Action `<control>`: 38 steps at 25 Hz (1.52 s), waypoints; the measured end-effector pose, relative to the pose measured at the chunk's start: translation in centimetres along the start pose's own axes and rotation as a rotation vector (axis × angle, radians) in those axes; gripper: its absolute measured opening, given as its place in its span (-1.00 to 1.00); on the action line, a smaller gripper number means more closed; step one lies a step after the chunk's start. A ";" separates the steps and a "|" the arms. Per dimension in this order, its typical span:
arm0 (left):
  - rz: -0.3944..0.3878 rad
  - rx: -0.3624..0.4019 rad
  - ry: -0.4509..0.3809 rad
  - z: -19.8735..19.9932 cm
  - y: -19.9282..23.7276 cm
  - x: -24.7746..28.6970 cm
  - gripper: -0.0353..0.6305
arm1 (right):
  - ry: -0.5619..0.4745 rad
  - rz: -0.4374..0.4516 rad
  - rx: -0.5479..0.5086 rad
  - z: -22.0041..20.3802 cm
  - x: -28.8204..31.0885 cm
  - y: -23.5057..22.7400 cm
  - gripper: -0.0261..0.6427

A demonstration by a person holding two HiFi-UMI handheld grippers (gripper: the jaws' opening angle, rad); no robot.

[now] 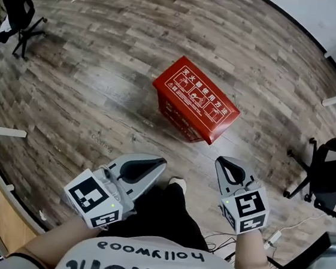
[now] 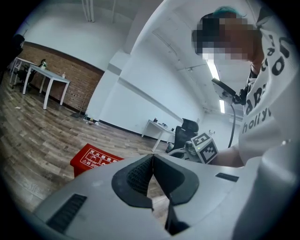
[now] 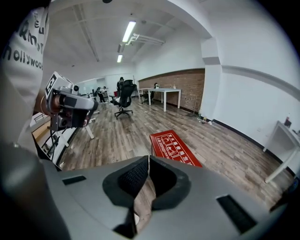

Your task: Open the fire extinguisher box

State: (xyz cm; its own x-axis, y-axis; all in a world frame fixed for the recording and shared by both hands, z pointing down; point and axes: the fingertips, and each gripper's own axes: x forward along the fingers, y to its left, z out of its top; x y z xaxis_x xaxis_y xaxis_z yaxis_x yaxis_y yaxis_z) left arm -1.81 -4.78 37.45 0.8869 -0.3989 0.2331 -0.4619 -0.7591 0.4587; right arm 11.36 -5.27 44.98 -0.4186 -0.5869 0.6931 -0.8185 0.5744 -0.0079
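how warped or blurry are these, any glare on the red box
Head view: strong fisheye, floor planks curve; red box sharp, evenly lit, no glare. Left gripper view: dark vignetted corners, mosaic patch at top. Right gripper view: ceiling strip lights glare brightly; right claw fills the foreground.

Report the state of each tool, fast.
Left tool: closed, holding nothing.
Right tool: closed, holding nothing.
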 end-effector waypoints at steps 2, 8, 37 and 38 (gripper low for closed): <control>-0.069 0.031 -0.012 0.4 0.3 -0.1 -0.88 | 0.025 -0.022 0.018 -0.6 1.0 0.4 -0.89; -0.208 0.088 -0.019 1.2 1.8 -0.7 -0.88 | 0.085 -0.075 0.055 -0.8 4.3 1.9 -0.89; -0.197 0.052 0.022 -7.3 11.3 6.8 -0.88 | 0.157 -0.338 -0.424 -9.9 17.0 -4.6 -0.54; -0.196 0.056 0.015 -7.9 11.6 7.0 -0.88 | 0.166 -0.351 -0.471 -10.6 17.7 -4.7 -0.54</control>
State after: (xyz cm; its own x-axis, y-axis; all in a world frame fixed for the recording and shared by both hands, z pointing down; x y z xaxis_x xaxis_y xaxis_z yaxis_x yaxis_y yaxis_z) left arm -0.91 -12.31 51.14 0.9596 -0.2336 0.1570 -0.2800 -0.8491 0.4478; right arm 11.96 -12.33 64.90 -0.0575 -0.7114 0.7004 -0.6189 0.5759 0.5342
